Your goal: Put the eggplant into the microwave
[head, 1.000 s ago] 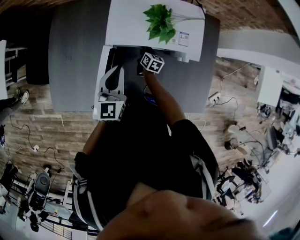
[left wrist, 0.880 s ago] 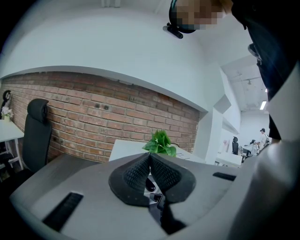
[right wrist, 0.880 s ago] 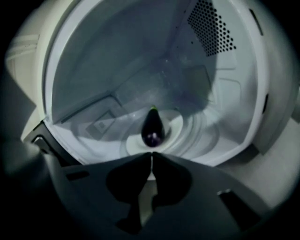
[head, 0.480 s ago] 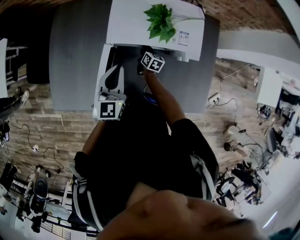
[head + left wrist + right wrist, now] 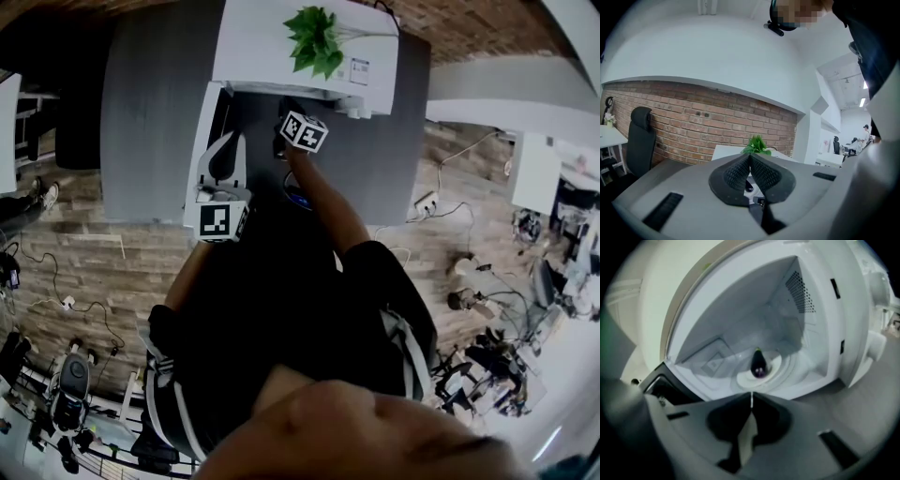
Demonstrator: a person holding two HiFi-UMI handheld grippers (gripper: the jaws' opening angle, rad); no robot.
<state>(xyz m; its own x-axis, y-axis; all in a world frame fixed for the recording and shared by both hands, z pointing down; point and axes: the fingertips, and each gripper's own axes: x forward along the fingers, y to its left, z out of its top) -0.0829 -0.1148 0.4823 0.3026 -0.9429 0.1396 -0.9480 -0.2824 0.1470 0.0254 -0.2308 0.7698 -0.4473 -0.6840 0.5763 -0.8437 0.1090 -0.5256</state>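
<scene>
Your left gripper [image 5: 750,158] sits on the left, its two ribbed pads pressed together at the tips with nothing between them. It points up and away from the work, toward a brick wall [image 5: 693,110] and the green plant [image 5: 757,144]. In the head view it hangs over the grey table [image 5: 141,112], close to the microwave's open door [image 5: 204,127]. From that angle it is hard to tell whether it touches the door.

Further right stands the white microwave [image 5: 262,47] with the plant on its top, its cavity facing you.

Your right gripper [image 5: 751,401] is held at the mouth of that cavity, just outside the front sill. Its jaws are drawn together too: only a hairline slit shows between the tips, and they carry nothing.

The eggplant [image 5: 758,365] is inside the microwave, on the round white turntable [image 5: 780,366] at the middle of the floor. It is dark purple, with one end toward you and the other toward the back wall. It lies straight ahead of your right gripper's closed tips and a little beyond them. It is apart from them and not touching, with the sill and the near edge of the turntable in between.
</scene>
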